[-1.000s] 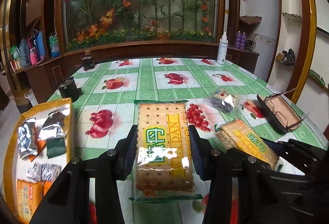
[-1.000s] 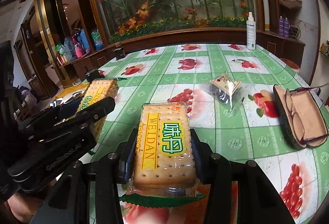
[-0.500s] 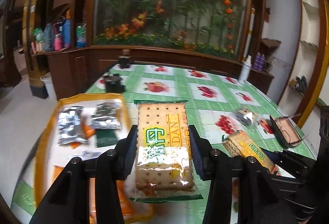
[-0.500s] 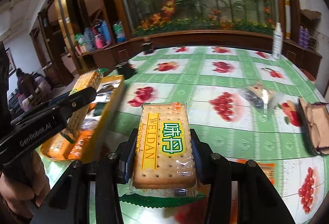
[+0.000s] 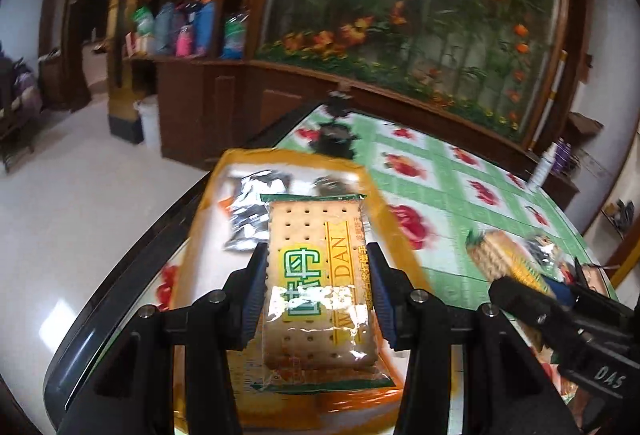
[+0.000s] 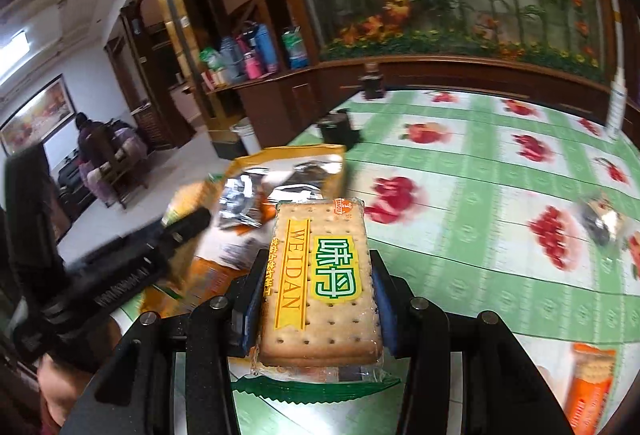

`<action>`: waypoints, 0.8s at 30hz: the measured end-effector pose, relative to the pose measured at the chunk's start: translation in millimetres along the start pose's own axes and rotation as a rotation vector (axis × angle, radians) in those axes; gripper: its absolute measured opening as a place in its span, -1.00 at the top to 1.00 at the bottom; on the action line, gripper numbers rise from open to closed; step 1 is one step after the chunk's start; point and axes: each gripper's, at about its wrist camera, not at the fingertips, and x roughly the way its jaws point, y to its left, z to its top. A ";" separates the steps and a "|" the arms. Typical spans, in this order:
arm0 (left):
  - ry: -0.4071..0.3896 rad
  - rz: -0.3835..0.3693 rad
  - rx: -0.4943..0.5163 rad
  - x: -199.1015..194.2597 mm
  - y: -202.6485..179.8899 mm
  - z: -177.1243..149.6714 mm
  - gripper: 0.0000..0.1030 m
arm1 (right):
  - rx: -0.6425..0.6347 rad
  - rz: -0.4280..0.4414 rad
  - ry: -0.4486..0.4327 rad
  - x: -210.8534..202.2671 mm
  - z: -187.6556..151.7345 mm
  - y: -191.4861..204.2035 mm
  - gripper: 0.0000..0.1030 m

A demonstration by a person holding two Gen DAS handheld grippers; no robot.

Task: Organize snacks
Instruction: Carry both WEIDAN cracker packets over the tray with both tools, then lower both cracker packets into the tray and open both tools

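My left gripper (image 5: 318,295) is shut on a clear-wrapped WEIDAN cracker pack (image 5: 316,275), held in the air over the yellow-rimmed tray (image 5: 208,203). Silver foil packets (image 5: 248,219) lie in the tray's far half. My right gripper (image 6: 318,299) is shut on a second WEIDAN cracker pack (image 6: 320,283), over the tablecloth just right of the tray (image 6: 336,171). In the left wrist view the right gripper (image 5: 532,299) and its blurred pack (image 5: 500,255) show at the right. The left gripper (image 6: 188,223) appears blurred at the left of the right wrist view.
The table (image 6: 480,163) has a green check cloth with fruit prints. Two dark cups (image 6: 336,127) stand near the tray's far end. A small wrapped snack (image 6: 600,219) and an orange pack (image 6: 588,391) lie on the right. A white bottle (image 6: 616,107) stands far right. The floor lies beyond the table's left edge.
Both grippers have swung left with their cracker packs. The left pack has gone from above the tablecloth to above the tray. The right pack now hangs beside the tray.
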 end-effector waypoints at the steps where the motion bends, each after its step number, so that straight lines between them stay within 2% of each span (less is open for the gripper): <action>1: 0.003 0.007 -0.007 1.6 4.1 -1.3 0.11 | -0.002 0.010 0.001 5.7 2.4 5.1 0.02; 8: 0.027 0.038 -0.021 14.4 18.6 -19.0 0.11 | 0.040 0.041 0.023 58.1 13.8 18.6 0.02; 13: 0.063 -0.015 -0.077 21.9 28.8 -20.8 0.11 | 0.026 0.066 0.076 86.1 13.8 24.6 0.02; 16: 0.109 -0.047 -0.127 31.8 35.6 -22.0 0.11 | 0.028 0.095 0.082 89.1 10.6 22.2 0.02; 19: 0.105 -0.050 -0.133 32.2 36.0 -21.2 0.11 | 0.022 0.087 0.104 96.8 6.6 18.7 0.02; 24: 0.114 -0.014 -0.123 35.7 33.8 -20.7 0.11 | 0.027 0.100 0.100 101.5 3.0 15.3 0.02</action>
